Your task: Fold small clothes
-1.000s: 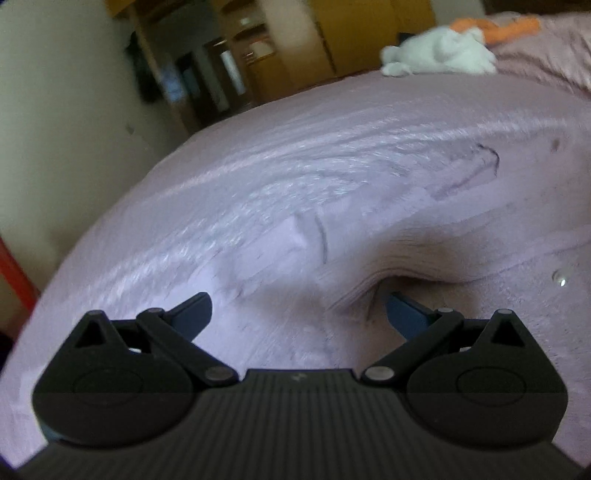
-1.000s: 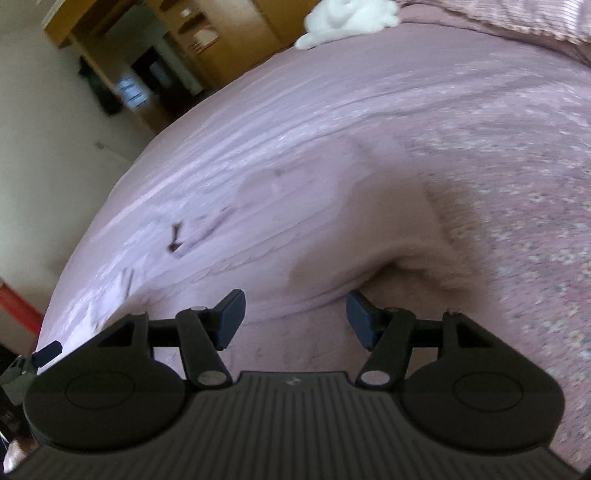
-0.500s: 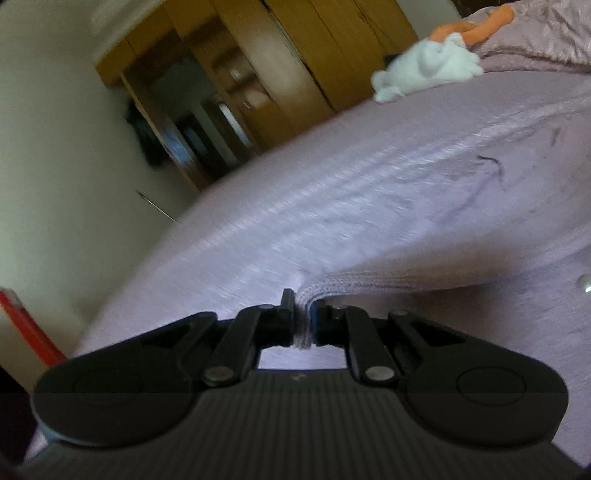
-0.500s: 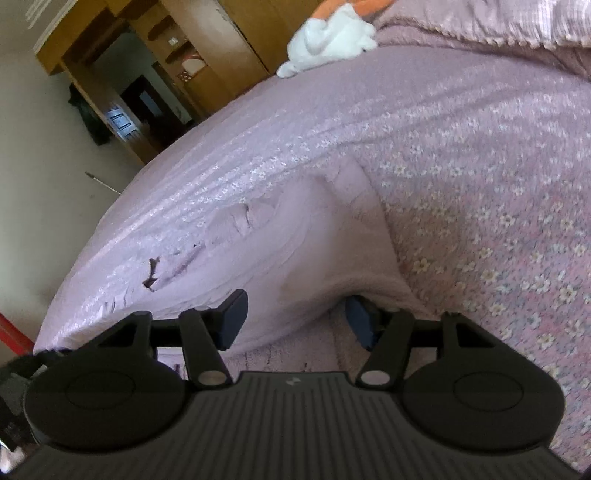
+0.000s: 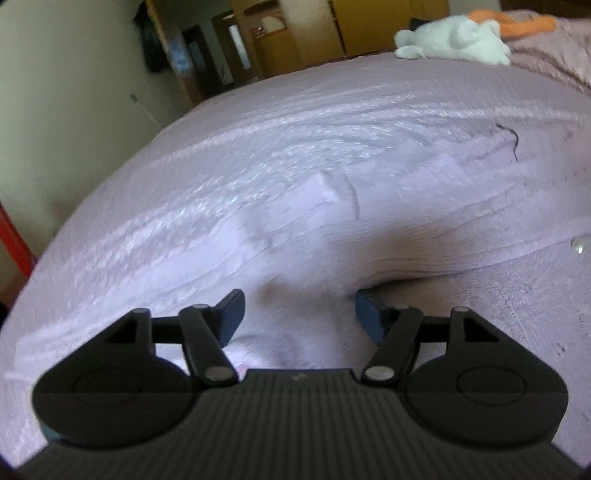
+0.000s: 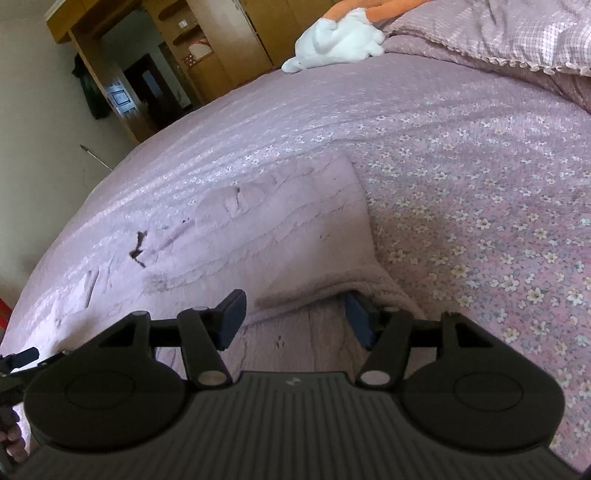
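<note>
A pale lilac fuzzy garment (image 5: 369,206) lies spread on the flowered lilac bedspread (image 6: 480,192), with a small dark mark (image 6: 138,251) on it. My left gripper (image 5: 299,317) is open just above the cloth, and a raised fold sits between its fingers. In the right wrist view the garment (image 6: 295,229) has its near edge folded up. My right gripper (image 6: 295,317) is open at that edge. Its right fingertip (image 6: 356,317) is tucked under the lifted fold. The left gripper (image 6: 18,362) shows at the far left edge there.
A white and orange plush toy (image 6: 340,40) lies at the bed's far end, beside a pink checked quilt (image 6: 517,33). Wooden wardrobes (image 5: 295,40) and a doorway stand beyond. A red object (image 5: 14,240) is past the bed's left edge. A small shiny bead (image 5: 576,246) rests on the cloth.
Half a second ago my left gripper was shut on the garment's edge and held it raised; now it is open and the cloth lies down again. My right gripper stayed open.
</note>
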Demonstrator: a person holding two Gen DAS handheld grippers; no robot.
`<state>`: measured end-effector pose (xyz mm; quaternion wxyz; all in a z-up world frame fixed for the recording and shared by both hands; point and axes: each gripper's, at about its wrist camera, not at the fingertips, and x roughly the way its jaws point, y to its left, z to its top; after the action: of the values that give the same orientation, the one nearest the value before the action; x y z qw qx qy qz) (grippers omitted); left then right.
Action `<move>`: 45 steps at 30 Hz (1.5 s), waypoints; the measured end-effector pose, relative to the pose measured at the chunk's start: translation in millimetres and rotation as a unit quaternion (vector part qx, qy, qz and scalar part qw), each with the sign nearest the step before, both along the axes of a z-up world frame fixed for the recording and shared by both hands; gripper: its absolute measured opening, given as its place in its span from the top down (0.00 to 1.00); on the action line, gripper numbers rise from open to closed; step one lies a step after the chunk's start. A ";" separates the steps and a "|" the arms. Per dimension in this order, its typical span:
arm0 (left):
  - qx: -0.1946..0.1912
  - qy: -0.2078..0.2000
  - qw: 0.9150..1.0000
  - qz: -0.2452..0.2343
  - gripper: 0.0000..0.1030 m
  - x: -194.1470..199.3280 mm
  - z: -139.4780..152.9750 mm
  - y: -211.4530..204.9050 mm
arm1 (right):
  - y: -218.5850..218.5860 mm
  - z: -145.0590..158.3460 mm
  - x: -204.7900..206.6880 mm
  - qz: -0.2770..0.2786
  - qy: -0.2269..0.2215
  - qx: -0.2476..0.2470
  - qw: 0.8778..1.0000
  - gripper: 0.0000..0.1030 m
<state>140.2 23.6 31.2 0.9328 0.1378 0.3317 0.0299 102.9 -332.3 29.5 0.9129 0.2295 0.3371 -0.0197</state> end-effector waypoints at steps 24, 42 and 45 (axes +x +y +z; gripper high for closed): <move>-0.247 -0.027 0.928 0.276 0.23 -46.1 7.4 196.9 | 51.0 2.9 -85.8 0.039 -0.008 -0.023 0.999 0.16; -0.227 -0.090 0.926 0.288 0.11 -12.2 -11.7 219.3 | 58.7 -7.1 -85.7 0.040 -0.004 -0.032 0.999 0.14; -0.226 -0.099 0.924 0.292 0.19 -9.8 -12.0 220.7 | 60.1 -7.6 -86.0 0.042 -0.005 -0.036 0.998 0.14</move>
<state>130.3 244.3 19.2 0.9173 -0.1837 0.2608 0.2385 16.8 -272.1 21.9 0.9222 0.1824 0.3408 0.0077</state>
